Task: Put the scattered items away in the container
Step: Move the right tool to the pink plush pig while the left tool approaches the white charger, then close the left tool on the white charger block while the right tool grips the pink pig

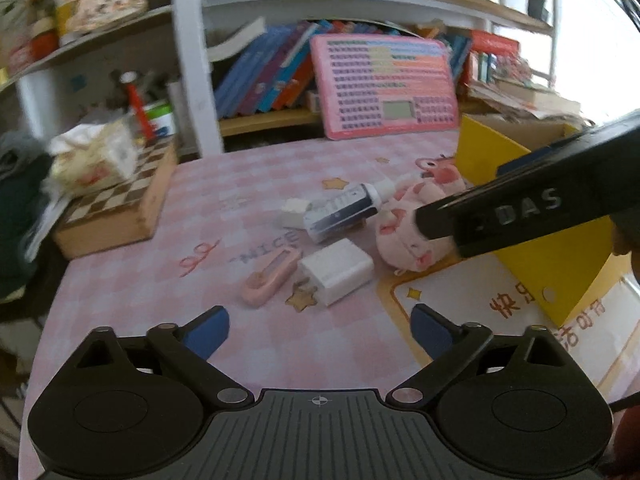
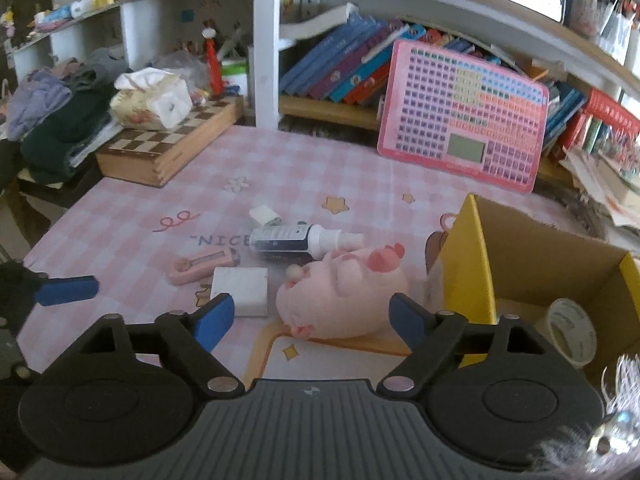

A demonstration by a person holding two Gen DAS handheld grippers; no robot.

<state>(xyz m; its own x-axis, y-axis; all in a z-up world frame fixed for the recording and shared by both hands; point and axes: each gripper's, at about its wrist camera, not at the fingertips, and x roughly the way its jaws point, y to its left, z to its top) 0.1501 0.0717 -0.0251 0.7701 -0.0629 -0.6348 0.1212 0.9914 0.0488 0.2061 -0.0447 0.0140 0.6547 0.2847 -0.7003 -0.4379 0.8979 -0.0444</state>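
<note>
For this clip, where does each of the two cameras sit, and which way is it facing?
Left wrist: on the left gripper, looking down and forward across the pink checked table at the white charger, bottle and pink plush toy; its own open blue fingers show, and the right gripper crosses in at right.
Right wrist: on the right gripper, facing the same clutter, with the yellow box at right holding a tape roll; its open fingers show.
Shared: charger, bottle, plush toy, box, pink board.
</note>
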